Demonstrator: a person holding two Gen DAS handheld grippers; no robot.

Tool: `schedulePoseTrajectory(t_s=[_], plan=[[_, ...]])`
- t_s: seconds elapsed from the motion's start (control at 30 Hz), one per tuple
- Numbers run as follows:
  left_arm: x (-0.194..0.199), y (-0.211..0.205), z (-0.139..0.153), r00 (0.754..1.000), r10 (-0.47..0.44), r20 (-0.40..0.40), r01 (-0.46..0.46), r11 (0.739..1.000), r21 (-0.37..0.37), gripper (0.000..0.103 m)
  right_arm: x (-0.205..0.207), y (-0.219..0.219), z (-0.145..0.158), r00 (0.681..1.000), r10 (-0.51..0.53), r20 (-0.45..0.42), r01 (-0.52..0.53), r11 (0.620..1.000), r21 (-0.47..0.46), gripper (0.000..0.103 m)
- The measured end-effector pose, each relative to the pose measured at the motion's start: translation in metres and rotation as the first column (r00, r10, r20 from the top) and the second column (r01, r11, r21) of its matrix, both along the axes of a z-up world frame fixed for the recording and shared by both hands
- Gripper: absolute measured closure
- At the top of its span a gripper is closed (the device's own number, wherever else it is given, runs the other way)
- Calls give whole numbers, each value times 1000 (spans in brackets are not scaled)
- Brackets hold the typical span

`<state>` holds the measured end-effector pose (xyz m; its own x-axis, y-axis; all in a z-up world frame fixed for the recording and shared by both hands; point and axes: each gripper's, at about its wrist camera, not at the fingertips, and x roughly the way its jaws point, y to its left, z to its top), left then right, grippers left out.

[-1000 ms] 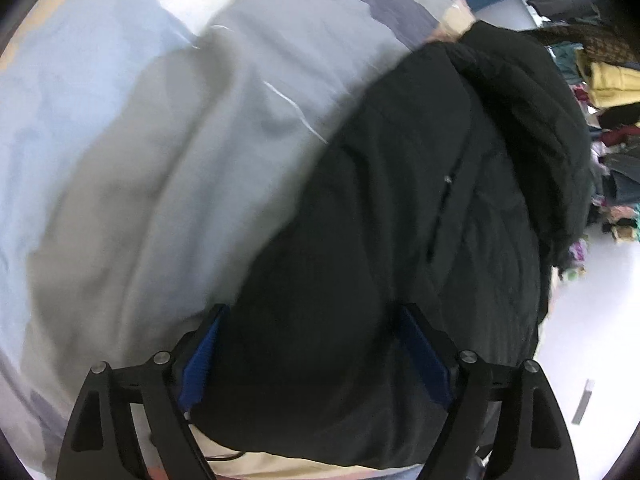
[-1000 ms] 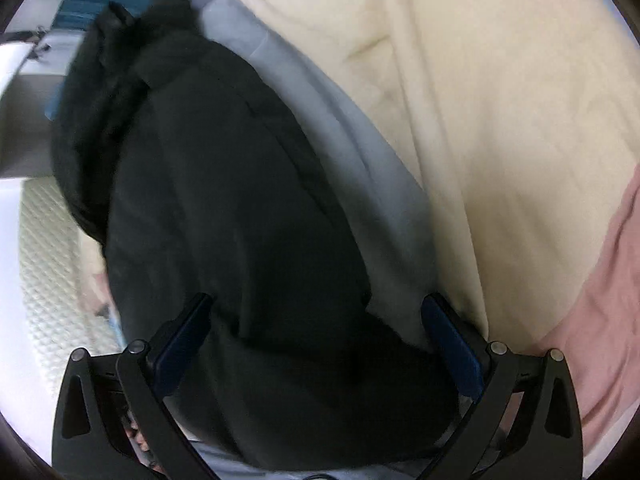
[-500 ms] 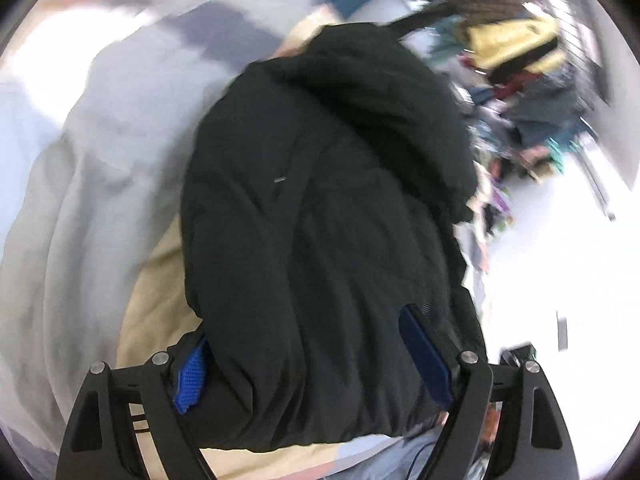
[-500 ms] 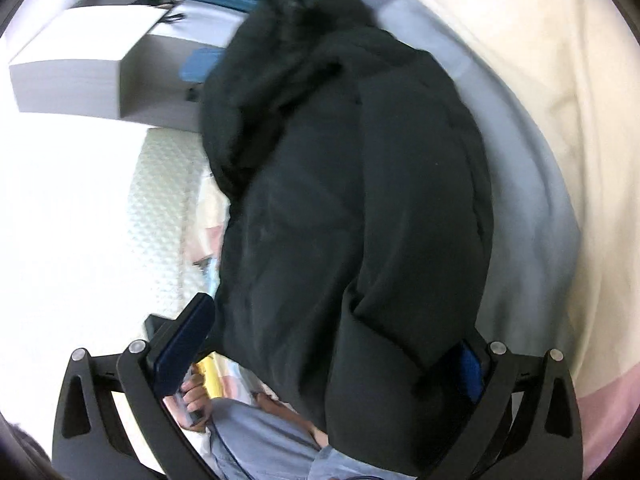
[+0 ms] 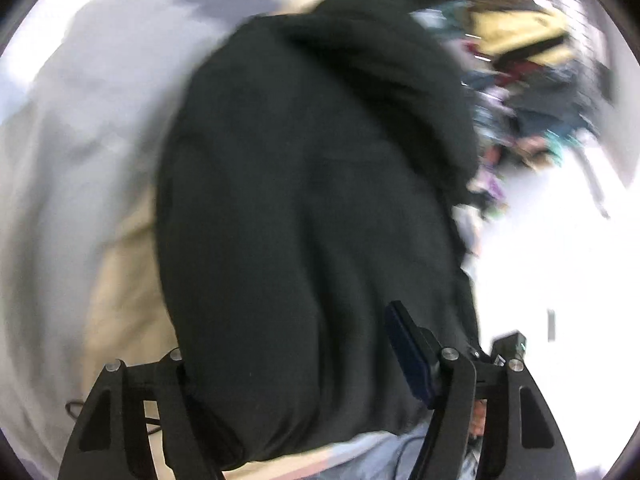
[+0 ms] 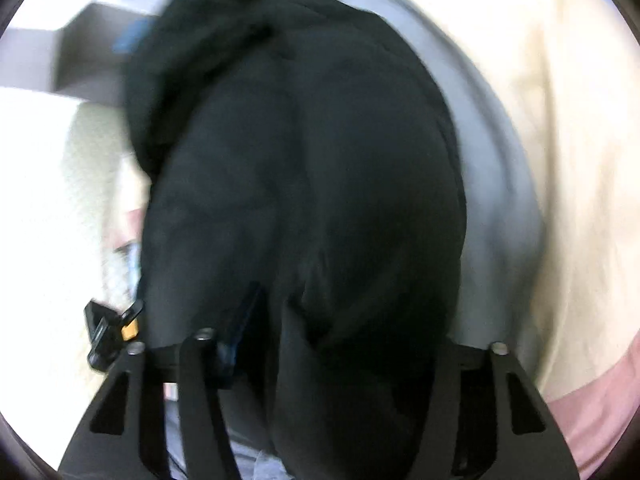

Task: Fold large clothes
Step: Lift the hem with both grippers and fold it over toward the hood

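Black jacket (image 5: pixel 312 208): bulky, bunched between the fingers of both tools, lying over grey and cream bedding (image 5: pixel 80 168).
Left hand-held gripper (image 5: pixel 296 364): jaws just closing, wide, jacket hem pressed between them.
Right hand-held gripper (image 6: pixel 344 344): jaws just closing, about half-spread, clamped on a jacket fold.

blur: both views | hidden: left tool (image 5: pixel 304 360) left pad, under black jacket (image 5: pixel 312 184)

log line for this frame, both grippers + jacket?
left gripper: closing on jacket | right gripper: closing on jacket | jacket: bunched on bedding
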<state>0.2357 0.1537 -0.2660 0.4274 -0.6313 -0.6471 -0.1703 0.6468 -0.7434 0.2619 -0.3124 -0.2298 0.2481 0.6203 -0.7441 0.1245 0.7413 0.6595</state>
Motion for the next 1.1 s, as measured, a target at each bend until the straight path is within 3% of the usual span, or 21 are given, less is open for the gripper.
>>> schedulePoseTrajectory(t_s=[0.07, 0.13, 0.2, 0.3, 0.6, 0.77, 1.1], plan=[[-1, -6, 10, 999, -22, 49, 21, 1000, 10, 34, -8, 6, 15, 996, 42, 73, -45, 998, 46, 58], [2, -9, 7, 1000, -9, 26, 9, 1000, 17, 46, -17, 12, 27, 990, 62, 128, -66, 998, 25, 67], [2, -2, -2, 1000, 26, -18, -26, 1000, 1, 72, -18, 14, 31, 986, 60, 157, -63, 998, 14, 79], [-6, 15, -9, 995, 84, -51, -85, 996, -22, 84, -22, 10, 32, 988, 33, 149, -31, 999, -10, 87], [-53, 36, 47, 986, 139, 92, -132, 988, -76, 87, -45, -20, 82, 969, -18, 247, 16, 1000, 12, 93], [-87, 53, 78, 976, 189, 111, -177, 978, -110, 88, -67, -32, 116, 953, -10, 301, 0, 999, 33, 93], [-163, 60, 151, 966, 174, 192, -171, 985, -34, 89, -131, -41, 171, 924, 30, 380, -39, 999, 15, 93]])
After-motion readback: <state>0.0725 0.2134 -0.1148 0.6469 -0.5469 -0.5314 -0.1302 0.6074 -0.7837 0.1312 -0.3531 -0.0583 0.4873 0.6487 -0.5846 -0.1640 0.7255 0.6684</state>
